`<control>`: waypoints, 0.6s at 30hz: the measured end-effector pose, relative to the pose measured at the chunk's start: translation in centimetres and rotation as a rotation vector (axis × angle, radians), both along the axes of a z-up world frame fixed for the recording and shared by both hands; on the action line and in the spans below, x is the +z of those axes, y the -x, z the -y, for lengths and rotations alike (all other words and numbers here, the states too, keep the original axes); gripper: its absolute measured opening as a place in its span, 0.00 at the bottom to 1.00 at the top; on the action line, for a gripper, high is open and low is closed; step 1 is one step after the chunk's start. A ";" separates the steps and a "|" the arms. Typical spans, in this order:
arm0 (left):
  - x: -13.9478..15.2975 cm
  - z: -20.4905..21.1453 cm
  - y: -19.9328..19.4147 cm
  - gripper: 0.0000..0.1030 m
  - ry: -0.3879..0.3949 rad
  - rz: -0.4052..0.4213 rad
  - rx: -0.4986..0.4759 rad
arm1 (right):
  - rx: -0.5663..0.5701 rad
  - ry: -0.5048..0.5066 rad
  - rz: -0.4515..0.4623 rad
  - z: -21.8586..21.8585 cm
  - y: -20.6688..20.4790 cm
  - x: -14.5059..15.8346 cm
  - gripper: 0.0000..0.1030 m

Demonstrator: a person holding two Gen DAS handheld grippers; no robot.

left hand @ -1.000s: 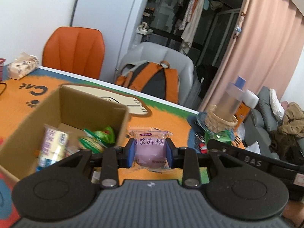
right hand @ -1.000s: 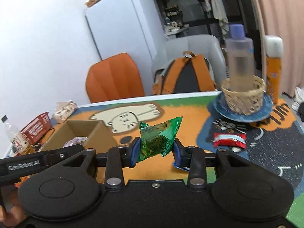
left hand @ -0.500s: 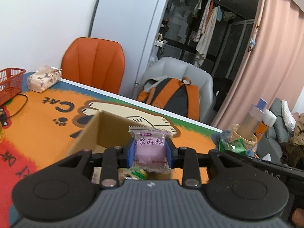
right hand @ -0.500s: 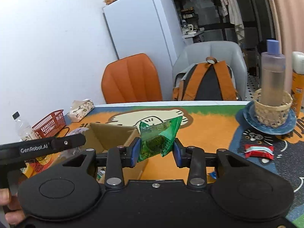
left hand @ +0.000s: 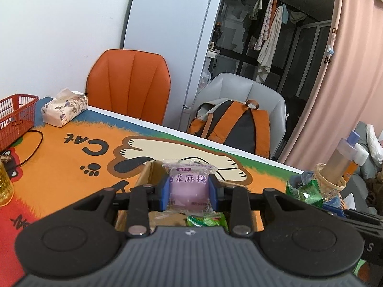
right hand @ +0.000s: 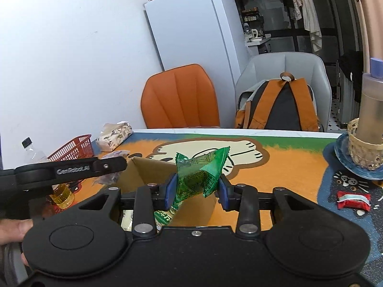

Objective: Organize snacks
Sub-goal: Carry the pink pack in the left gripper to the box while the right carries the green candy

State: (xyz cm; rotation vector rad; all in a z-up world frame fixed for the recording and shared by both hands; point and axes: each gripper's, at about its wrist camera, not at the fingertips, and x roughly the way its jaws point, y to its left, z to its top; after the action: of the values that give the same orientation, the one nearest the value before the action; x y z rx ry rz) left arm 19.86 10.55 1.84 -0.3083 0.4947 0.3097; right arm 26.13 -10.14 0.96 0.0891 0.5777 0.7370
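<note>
From the left wrist view, the left claw [left hand: 189, 192] is closed on a purple snack packet [left hand: 188, 187], its blue pads pressing the two sides of the wrapper. The packet stands upright between the fingers, held clear of everything under it. Directly below and just ahead of the claw is the open cardboard box [left hand: 146, 174], and some green wrappers [left hand: 207, 220] lie inside it, under the claw. I think the packet is light and soft, with a thin slippery film, so a hold across its padded middle is the safest; a hard squeeze could crush the cake inside.

From the right wrist view, the right claw [right hand: 196, 187] grips a green snack packet [right hand: 198, 177], closed narrowly on its lower body while the crimped upper end points up and to the right. The box [right hand: 153, 169] is below this claw and a little to its left, with the left gripper reaching over the box's left side. This packet also seems light and crinkly, easy to slip at the sealed edges. A red snack [right hand: 353, 198] lies on the worktop [right hand: 287, 167], well to the right of the claw.
</note>
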 end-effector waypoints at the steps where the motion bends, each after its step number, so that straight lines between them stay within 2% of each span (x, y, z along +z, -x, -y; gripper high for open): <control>1: -0.1 -0.2 -0.2 0.31 0.002 -0.004 0.000 | 0.002 0.001 0.000 -0.2 0.0 0.0 0.36; 3: -0.4 -0.5 -0.7 0.32 0.011 -0.013 0.001 | 0.004 0.002 -0.003 -0.7 -0.1 0.0 0.36; 7: -0.8 -1.5 -0.6 0.49 0.025 -0.003 0.020 | 0.017 0.011 -0.004 -1.7 -0.1 -0.2 0.36; 8: -0.8 -1.7 -0.3 0.51 0.023 0.003 0.025 | 0.021 0.013 -0.004 -2.0 -0.1 -0.3 0.36; 18: -0.4 -3.3 2.9 0.52 0.038 0.028 0.064 | 0.060 0.010 -0.030 -5.0 -0.4 -0.8 0.36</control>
State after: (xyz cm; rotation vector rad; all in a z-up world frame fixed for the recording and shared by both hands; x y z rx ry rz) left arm 17.01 13.84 1.39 -0.3650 0.4643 0.3581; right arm 26.49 -5.15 0.20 0.0744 0.6145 0.7918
